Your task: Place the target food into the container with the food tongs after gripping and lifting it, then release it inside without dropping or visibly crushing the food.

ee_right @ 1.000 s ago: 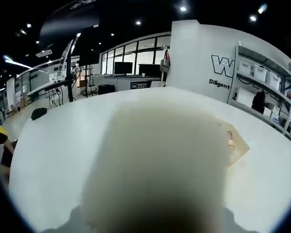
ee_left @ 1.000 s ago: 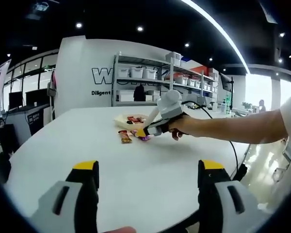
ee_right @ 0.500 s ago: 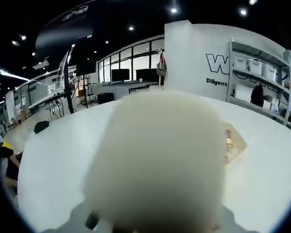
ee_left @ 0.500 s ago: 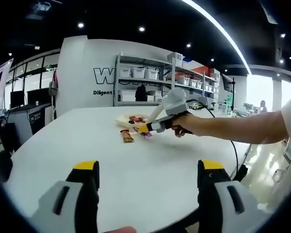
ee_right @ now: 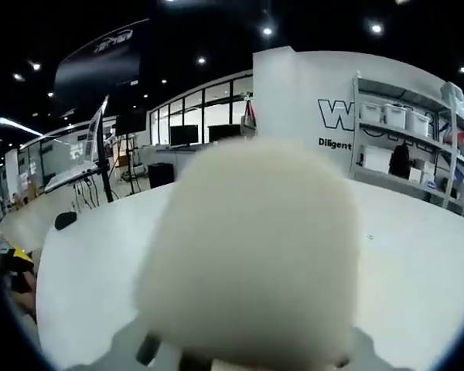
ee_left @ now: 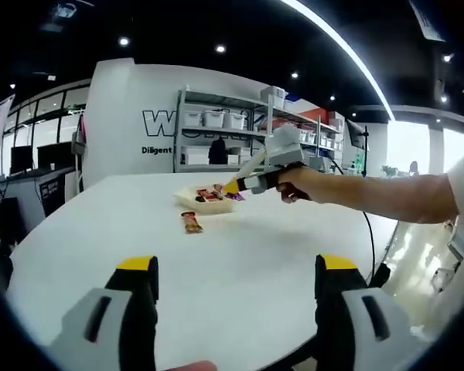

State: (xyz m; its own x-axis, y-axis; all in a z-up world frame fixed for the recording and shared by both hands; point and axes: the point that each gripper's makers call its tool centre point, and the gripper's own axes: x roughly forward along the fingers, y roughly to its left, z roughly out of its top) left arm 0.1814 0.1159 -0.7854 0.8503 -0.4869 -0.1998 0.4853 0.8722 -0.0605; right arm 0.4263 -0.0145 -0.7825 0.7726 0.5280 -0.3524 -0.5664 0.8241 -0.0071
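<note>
centre frame, above container [ee_left: 203, 199]: right gripper [ee_left: 233, 186], tongs [ee_left: 251, 166]
tongs: gripping purple food [ee_left: 234, 196]
left gripper [ee_left: 236, 305]: jaws apart

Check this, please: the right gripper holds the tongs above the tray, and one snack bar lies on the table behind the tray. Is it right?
Not quite. In the left gripper view the snack bar lies in front of the tray, nearer the camera, not behind it. The right gripper does hold the tongs above the tray, over the table.

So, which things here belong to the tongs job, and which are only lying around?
Job:
- right gripper, holding white tongs
- purple snack at the tong tips
- container
- snack bar on the table

Lying about:
- table
- shelves of bins
- left gripper, idle, open
</note>
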